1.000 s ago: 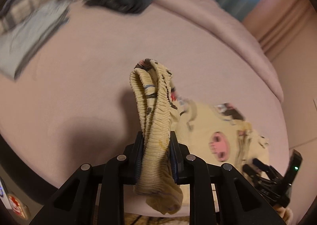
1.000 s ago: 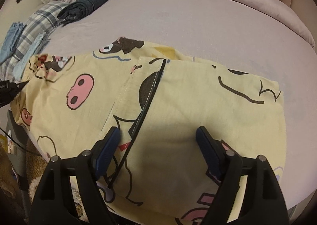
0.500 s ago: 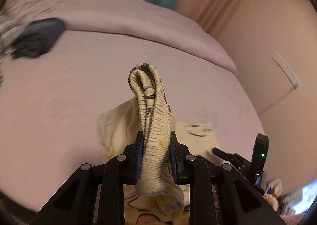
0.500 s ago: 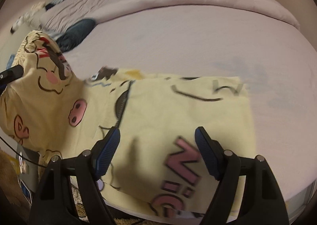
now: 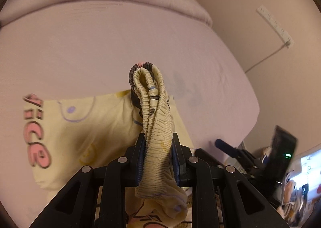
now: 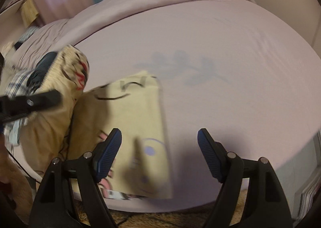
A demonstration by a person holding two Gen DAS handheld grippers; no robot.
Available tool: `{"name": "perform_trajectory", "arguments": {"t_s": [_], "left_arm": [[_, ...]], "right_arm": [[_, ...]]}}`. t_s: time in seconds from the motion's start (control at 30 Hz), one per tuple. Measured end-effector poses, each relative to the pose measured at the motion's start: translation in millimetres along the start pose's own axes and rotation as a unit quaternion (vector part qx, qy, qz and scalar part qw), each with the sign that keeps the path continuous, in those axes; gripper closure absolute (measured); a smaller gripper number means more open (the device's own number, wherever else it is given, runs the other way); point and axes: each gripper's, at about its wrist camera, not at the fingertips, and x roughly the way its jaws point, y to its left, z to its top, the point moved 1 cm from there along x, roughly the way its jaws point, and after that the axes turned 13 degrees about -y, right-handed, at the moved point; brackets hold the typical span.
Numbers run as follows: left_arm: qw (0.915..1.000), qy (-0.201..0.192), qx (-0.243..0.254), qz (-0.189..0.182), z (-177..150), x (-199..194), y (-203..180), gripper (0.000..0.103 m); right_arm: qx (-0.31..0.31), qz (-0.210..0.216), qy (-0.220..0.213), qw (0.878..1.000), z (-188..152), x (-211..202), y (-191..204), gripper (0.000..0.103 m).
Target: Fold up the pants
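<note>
A wide bed [image 6: 210, 51] in a pale lilac sheet fills both views, with nothing lying across its far half. The yellow cartoon-print pants [image 6: 138, 127] lie folded near its front edge. Their bunched elastic waistband [image 5: 154, 125] is lifted, clamped by the left hand-held gripper [image 5: 158, 159]. The right hand-held gripper [image 6: 159, 155] hangs wide open, holding nothing.
</note>
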Motion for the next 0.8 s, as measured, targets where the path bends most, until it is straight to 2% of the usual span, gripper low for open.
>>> {"name": "perform_trajectory", "arguments": {"t_s": [0.1, 0.2, 0.23, 0.3, 0.4, 0.47, 0.6, 0.63, 0.67, 0.7, 0.73, 0.77, 0.8], "left_arm": [[0.9994, 0.03, -0.019, -0.002, -8.8, 25.9, -1.0, 0.078], [0.9953, 0.06, -0.059, -0.048, -16.0, 34.8, -0.6, 0.076], [0.993, 0.067, -0.069, -0.068, -16.4, 32.1, -1.8, 0.069], [0.9932, 0.055, -0.065, -0.08, -14.8, 17.7, -7.4, 0.066], [0.9972, 0.008, -0.04, -0.063, -10.7, -15.9, -3.7, 0.066], [0.998, -0.013, -0.042, -0.045, -8.2, -35.9, 8.9, 0.065], [0.9976, -0.044, -0.049, 0.023, -15.7, -71.1, 46.4, 0.065], [0.9965, -0.05, -0.051, 0.044, -20.7, -79.5, 56.7, 0.065], [0.9952, -0.052, -0.054, 0.063, -26.9, -86.3, 66.6, 0.065], [0.9947, -0.051, -0.055, 0.071, -31.4, -92.1, 71.9, 0.065], [0.9942, -0.046, -0.058, 0.078, -39.0, -96.3, 80.7, 0.065], [0.994, -0.042, -0.062, 0.08, -44.2, -95.9, 83.1, 0.065], [0.9936, -0.038, -0.067, 0.083, -50.5, -97.9, 88.5, 0.065]], "right_arm": [[0.007, -0.007, 0.004, 1.0, -3.2, -2.7, -7.7, 0.025], [0.009, -0.012, 0.005, 1.0, -5.1, -4.8, -12.4, 0.025], [0.009, -0.013, 0.004, 1.0, -5.0, -6.3, -11.7, 0.025], [0.01, -0.015, 0.001, 1.0, -3.6, -8.4, -10.6, 0.025], [0.009, -0.007, -0.007, 1.0, -0.4, -14.3, -10.0, 0.025], [0.008, 0.009, -0.009, 1.0, 5.2, -14.7, -6.5, 0.025], [-0.006, 0.044, -0.018, 0.999, 11.5, -20.3, 16.9, 0.025], [-0.014, 0.06, -0.021, 0.998, 12.1, -22.1, 26.3, 0.03], [-0.021, 0.078, -0.021, 0.996, 12.0, -23.2, 34.6, 0.041], [-0.032, 0.103, -0.017, 0.994, 11.3, -23.2, 45.8, 0.048], [-0.038, 0.12, -0.014, 0.992, 9.6, -21.6, 52.4, 0.062], [-0.043, 0.138, -0.008, 0.99, 7.7, -18.7, 59.7, 0.07], [-0.05, 0.15, 0.005, 0.987, 4.1, -13.7, 67.4, 0.072]]}}
